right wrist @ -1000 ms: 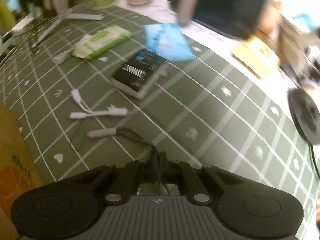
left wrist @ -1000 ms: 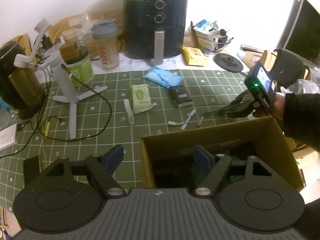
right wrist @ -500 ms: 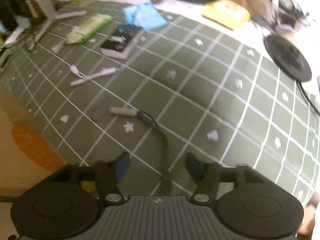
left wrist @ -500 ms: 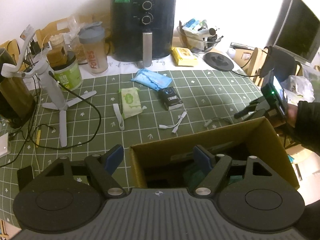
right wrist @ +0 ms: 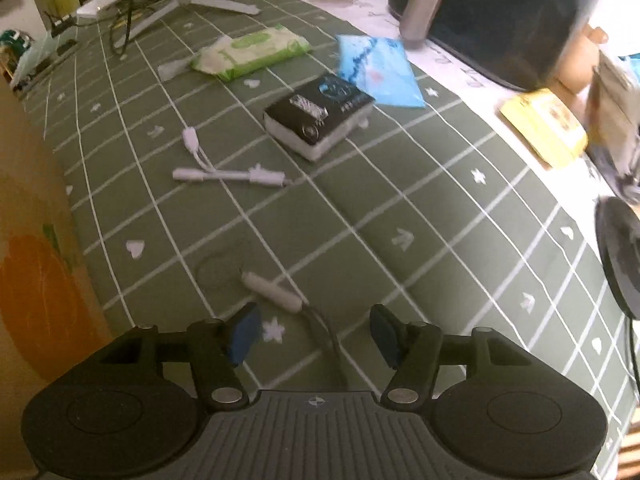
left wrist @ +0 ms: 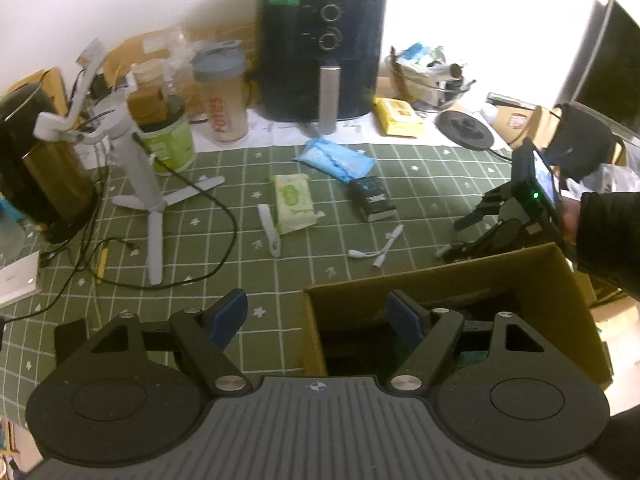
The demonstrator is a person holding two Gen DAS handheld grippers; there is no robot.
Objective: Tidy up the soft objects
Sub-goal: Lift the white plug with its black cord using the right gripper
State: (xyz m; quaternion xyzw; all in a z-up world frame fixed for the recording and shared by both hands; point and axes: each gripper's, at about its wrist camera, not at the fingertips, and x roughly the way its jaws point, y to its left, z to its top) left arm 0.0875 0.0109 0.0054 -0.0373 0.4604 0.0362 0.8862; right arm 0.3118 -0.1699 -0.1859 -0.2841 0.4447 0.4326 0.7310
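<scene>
On the green grid mat lie a green wipes pack (left wrist: 292, 202) (right wrist: 250, 52), a blue soft pack (left wrist: 334, 160) (right wrist: 378, 68) and a black small box (left wrist: 372, 198) (right wrist: 318, 118). An open cardboard box (left wrist: 440, 286) stands at the near right. My left gripper (left wrist: 316, 316) hangs open above the box's left wall, holding nothing. My right gripper (right wrist: 314, 332) (left wrist: 478, 220) is low over the mat beside the box, its jaws closing. A dark cable with a white plug (right wrist: 276, 294) lies between the jaws, and the pads are clear of it.
A white adapter cable (right wrist: 224, 174) and a white strap (left wrist: 268, 232) lie on the mat. A white tripod (left wrist: 148, 200), a black kettle (left wrist: 36, 168), cups, an air fryer (left wrist: 324, 48) and a yellow pack (left wrist: 398, 116) stand around the mat's edge. A sleeved arm (left wrist: 608, 240) is at the right.
One second ago my right gripper was shut on the dark cable. It opened and let the cable down on the mat, then drew in over it. The left gripper stayed open.
</scene>
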